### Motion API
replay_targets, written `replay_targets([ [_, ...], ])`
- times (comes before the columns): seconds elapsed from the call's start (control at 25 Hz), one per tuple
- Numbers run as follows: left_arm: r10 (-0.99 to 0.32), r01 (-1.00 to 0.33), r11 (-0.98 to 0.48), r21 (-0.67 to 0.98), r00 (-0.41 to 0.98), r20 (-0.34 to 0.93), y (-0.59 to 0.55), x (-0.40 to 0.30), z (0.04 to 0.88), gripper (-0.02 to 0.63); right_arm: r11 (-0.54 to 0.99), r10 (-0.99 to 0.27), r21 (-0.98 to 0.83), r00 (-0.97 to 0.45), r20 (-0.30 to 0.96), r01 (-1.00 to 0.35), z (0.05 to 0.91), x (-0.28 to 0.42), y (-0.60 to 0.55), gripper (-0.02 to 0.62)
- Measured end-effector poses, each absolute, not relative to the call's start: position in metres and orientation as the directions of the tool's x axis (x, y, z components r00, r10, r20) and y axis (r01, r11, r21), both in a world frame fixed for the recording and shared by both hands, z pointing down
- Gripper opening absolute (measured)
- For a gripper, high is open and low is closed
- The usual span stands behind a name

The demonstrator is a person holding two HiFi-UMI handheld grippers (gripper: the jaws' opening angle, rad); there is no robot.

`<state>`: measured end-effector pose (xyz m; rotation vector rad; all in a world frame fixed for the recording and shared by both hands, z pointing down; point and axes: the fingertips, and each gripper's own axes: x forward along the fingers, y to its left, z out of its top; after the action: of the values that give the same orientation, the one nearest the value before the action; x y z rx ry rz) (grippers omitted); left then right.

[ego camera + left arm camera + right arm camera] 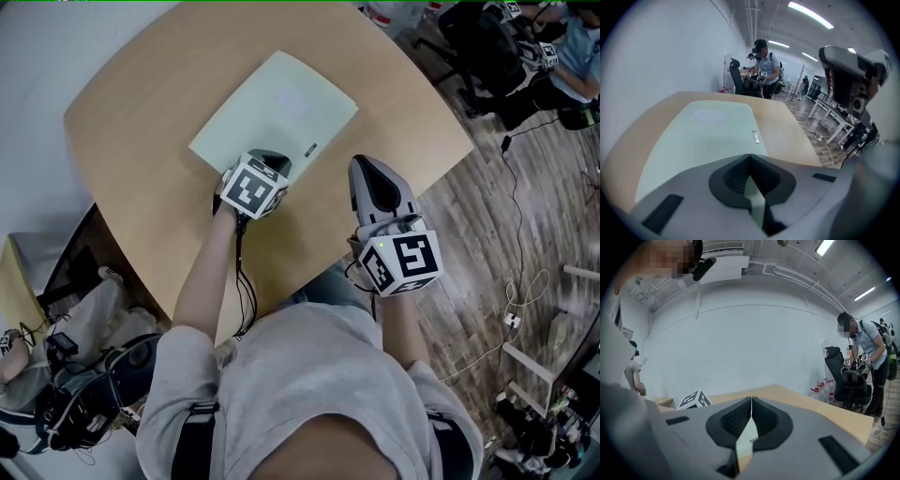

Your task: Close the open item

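A flat pale green folder-like item (277,108) lies on the round wooden table (141,122), its cover down flat, with a small label near its right edge. In the left gripper view the pale green item (708,131) fills the table ahead. My left gripper (270,159) sits at the item's near edge, jaws shut together with nothing between them (749,155). My right gripper (364,167) is to the right of the item, off the table surface, also shut and empty (751,399). The left gripper's marker cube (693,400) shows in the right gripper view.
The table's right edge drops to a wood-plank floor with a loose cable (517,281). A person stands by an office chair (740,79) beyond the table. Bags and gear (84,394) lie on the floor at the left. A white wall (740,333) is behind.
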<state>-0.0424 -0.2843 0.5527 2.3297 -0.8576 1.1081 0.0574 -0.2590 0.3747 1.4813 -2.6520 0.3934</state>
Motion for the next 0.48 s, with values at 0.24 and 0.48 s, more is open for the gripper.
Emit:
replay_targets([
  [0.24, -0.394, -0.703, -0.703, 0.108, 0.512, 0.763, -0.291, -0.054, 0.545, 0.016, 0.501, -0.825, -0.182, -0.530, 0.195, -0.846, 0.370, 0.049, -0.265, 0.012],
  [0.48, -0.448, -0.713, -0.689, 0.131, 0.561, 0.696, -0.301, -0.059, 0.524, 0.016, 0.499, -0.826, -0.179, -0.528, 0.196, -0.848, 0.368, 0.040, -0.272, 0.012],
])
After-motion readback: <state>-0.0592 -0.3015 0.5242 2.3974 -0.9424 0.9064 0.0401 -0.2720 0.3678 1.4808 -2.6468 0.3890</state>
